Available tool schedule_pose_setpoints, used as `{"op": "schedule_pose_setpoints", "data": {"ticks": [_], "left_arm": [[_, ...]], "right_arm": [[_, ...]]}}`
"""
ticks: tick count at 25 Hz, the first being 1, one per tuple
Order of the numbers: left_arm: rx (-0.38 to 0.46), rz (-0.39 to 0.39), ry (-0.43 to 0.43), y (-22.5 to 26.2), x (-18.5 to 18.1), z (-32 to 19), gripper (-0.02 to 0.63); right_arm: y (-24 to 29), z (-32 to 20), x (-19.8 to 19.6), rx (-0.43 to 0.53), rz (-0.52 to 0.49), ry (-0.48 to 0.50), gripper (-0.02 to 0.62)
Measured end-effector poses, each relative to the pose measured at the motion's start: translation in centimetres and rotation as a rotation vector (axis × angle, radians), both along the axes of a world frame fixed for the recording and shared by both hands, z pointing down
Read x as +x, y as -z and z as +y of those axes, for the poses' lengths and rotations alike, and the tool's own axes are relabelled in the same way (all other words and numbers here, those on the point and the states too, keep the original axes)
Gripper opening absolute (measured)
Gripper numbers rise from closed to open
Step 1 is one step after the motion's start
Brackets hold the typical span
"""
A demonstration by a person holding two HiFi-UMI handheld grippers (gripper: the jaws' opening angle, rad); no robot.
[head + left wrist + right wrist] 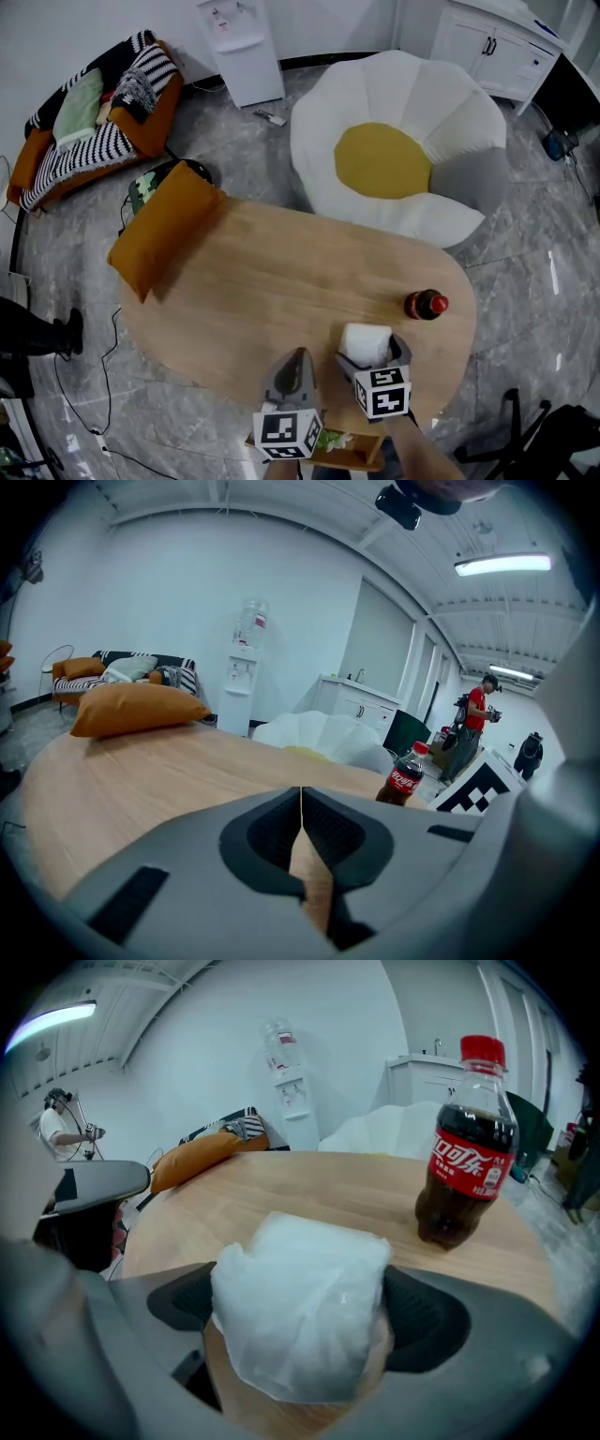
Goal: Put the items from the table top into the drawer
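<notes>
A white plastic-wrapped pack [366,342] lies near the front edge of the wooden table [281,281]. My right gripper [372,349] points down over it, jaws wide, one on each side of the pack [300,1307]; I see no squeeze on it. A small cola bottle [426,304] with a red cap stands upright just beyond, also seen as the bottle [466,1157] to the right of the pack. My left gripper [292,361] hovers to the left of the pack, its jaws [300,803] shut with nothing in them. The drawer [352,455] stands open below the table's front edge with something green inside.
An orange cushion [164,230] lies on the table's far left end. A white and yellow flower-shaped beanbag [398,150] sits on the floor beyond the table. A person in red [473,719] stands far off to the right.
</notes>
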State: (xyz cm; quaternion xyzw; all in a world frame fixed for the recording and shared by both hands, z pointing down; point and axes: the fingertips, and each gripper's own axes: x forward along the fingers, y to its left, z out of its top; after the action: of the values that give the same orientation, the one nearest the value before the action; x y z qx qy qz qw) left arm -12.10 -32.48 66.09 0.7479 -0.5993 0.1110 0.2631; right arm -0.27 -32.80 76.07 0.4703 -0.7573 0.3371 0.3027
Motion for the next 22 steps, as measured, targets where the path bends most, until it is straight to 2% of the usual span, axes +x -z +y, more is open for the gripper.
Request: {"op": "schedule_pose_setpoints", "data": {"ticks": [8,13,16,22], "left_arm": [[-0.011,0.004,0.001,-0.6,0.2,0.5,0.011],[-0.012,0.006,0.008,-0.5,0.1,0.8,0.011],[-0.011,0.009,0.017,-0.4,-0.1,0.9,0.011],[-0.004,0.010,0.020,-0.1,0.1,1.1,0.011]], "right_arm": [[-1.3,0.2,0.6,-0.050,0.033,0.004,0.503],[-1.1,0.2,0.6,-0.060,0.029,0.006,0.451],[-0.9,0.3,0.3,-0.043,0.023,0.029,0.383],[-0.8,0.5,0.5,-0.027,0.016,0.049,0.345]]}}
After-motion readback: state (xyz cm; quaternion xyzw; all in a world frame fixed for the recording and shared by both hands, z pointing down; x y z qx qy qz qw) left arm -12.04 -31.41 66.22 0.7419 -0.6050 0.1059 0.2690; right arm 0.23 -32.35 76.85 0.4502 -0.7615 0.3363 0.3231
